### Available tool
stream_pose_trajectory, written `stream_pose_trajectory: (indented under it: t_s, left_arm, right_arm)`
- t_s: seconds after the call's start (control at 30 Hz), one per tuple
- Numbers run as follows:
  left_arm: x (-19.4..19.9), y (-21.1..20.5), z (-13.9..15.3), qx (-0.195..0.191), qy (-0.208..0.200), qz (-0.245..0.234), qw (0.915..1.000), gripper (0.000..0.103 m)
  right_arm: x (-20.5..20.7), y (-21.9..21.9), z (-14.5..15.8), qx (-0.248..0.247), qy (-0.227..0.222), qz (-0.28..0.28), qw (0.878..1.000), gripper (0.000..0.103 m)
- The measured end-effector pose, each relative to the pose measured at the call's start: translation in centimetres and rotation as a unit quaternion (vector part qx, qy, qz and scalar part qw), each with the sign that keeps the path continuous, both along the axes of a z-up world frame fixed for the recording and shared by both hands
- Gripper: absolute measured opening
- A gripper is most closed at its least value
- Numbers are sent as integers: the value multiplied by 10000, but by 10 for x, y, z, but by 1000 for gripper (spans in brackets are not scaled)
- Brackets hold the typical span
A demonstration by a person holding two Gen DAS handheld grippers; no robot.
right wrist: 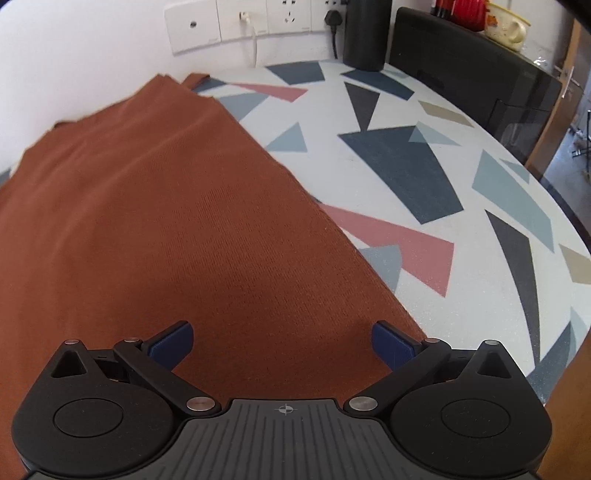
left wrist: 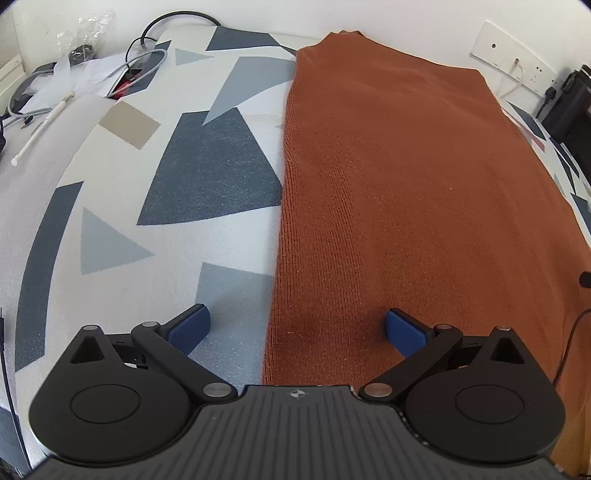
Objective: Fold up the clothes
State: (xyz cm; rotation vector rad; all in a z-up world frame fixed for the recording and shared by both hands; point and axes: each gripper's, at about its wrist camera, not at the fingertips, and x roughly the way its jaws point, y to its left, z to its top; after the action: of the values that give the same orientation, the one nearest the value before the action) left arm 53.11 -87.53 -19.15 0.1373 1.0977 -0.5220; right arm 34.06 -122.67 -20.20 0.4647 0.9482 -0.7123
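The rust-brown garment (left wrist: 406, 192) lies flat in a long strip on the patterned tablecloth (left wrist: 207, 173), running toward the wall. The left gripper (left wrist: 297, 326) hangs over the garment's left edge, jaws wide apart, one blue pad over cloth, the other over bare tablecloth. Only this view catches the cables (left wrist: 147, 62) and white pen (left wrist: 44, 125) far left of the garment. The right gripper (right wrist: 282, 345), jaws spread and empty, sits above the garment's right edge; only here: wall sockets (right wrist: 258, 22) and a yellow mug (right wrist: 508, 26) beyond.
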Motion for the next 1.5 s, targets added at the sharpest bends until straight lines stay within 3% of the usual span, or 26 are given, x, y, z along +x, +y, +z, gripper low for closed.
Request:
stream_pose_trajectory:
  t_s: [0.3, 0.63, 1.5]
  left_arm:
    - [0, 3, -2, -41, -22, 180, 9998, 103]
    - [1, 4, -2, -116, 2, 240, 9996, 103]
    - [-8, 8, -5, -244, -251, 164, 9993, 103]
  right_arm:
    - [3, 5, -10, -234, 1, -82, 9997, 102]
    - [-8, 21, -17, -737, -369, -134, 9965, 102]
    - [-2, 18, -15, -618, -223, -138, 9977, 102]
